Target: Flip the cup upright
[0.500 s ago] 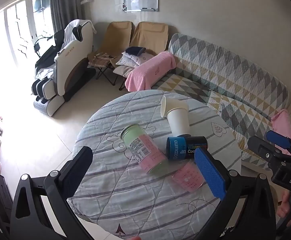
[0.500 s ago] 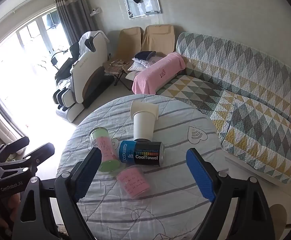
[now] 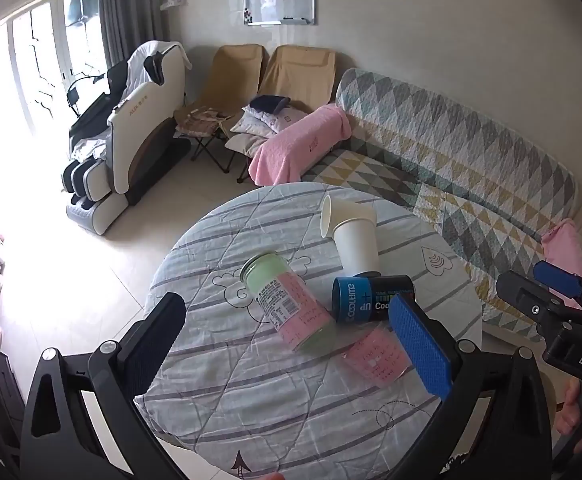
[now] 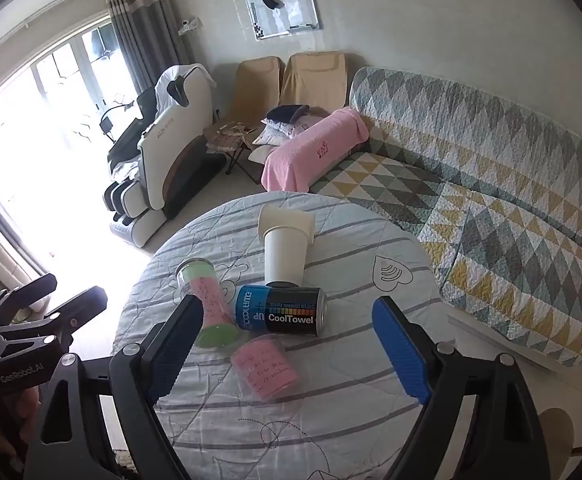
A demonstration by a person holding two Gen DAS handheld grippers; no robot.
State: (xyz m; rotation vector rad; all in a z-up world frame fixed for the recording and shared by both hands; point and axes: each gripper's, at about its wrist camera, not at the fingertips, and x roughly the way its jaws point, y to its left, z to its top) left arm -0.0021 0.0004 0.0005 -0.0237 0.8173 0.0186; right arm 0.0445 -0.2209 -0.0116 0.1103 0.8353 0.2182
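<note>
Both my left gripper (image 3: 291, 340) and right gripper (image 4: 287, 350) hover above the table (image 4: 371, 360), jaws wide, holding nothing; the paper cup (image 4: 285, 254) lies sideways just beyond the can (image 4: 281, 310)

Black hand-held gripper (image 4: 287, 356) frames, blue textured pads (image 4: 401, 354).

matt paper cups (image 4: 285, 254); glossy can (image 4: 281, 311); quilted cloth table (image 4: 371, 380).

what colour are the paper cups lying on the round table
White paper cups with a cream inside, clearest in the right wrist view.
</note>
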